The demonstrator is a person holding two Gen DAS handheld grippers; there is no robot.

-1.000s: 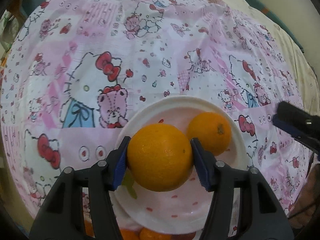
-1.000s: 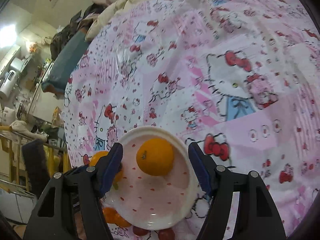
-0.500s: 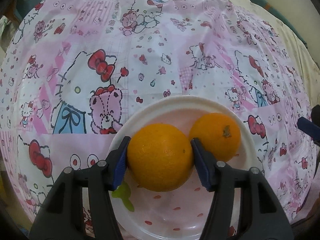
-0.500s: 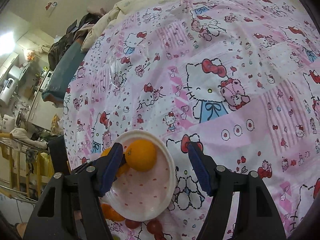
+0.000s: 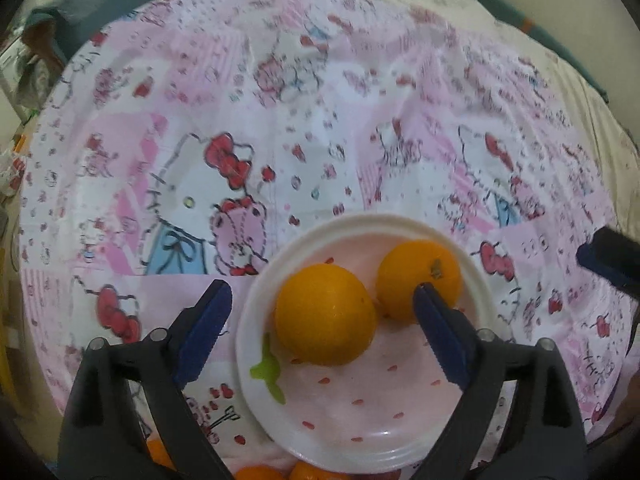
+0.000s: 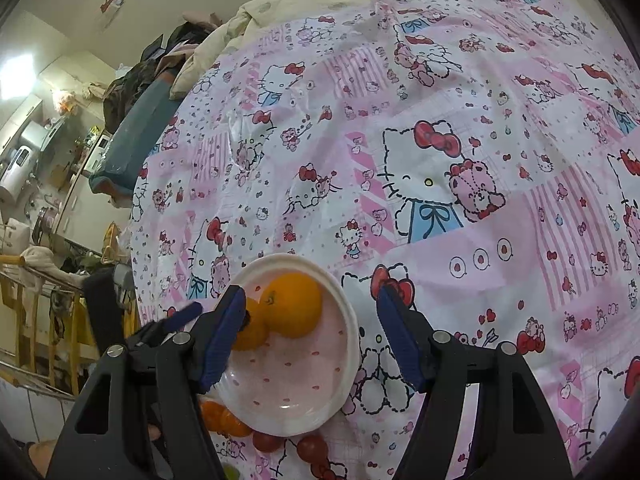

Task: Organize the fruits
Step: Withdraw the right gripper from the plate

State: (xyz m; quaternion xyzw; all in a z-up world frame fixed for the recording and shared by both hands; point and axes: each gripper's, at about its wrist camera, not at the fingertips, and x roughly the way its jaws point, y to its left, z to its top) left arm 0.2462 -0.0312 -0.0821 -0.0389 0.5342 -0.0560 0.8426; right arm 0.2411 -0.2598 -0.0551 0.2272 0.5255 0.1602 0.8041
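Observation:
A white plate [image 5: 400,436] with pink speckles sits on the Hello Kitty cloth and holds two oranges. The nearer orange [image 5: 325,314] lies between the fingers of my left gripper [image 5: 322,298], which is open and not touching it. The second orange [image 5: 420,276] lies behind it to the right. In the right wrist view the plate [image 6: 344,308] and both oranges [image 6: 294,310] show below my right gripper [image 6: 310,300], which is open and empty above the plate. The left gripper's blue finger [image 6: 180,316] shows at the plate's left.
More oranges [image 6: 222,418] and red fruits [image 6: 310,446] lie on the cloth just in front of the plate. The pink cloth [image 6: 440,160] spreads far behind and to the right. A cluttered room lies beyond the bed's left edge.
My left gripper opened and let go of the orange, which now rests on the plate beside the other one. My right gripper rose and pulled back from the plate.

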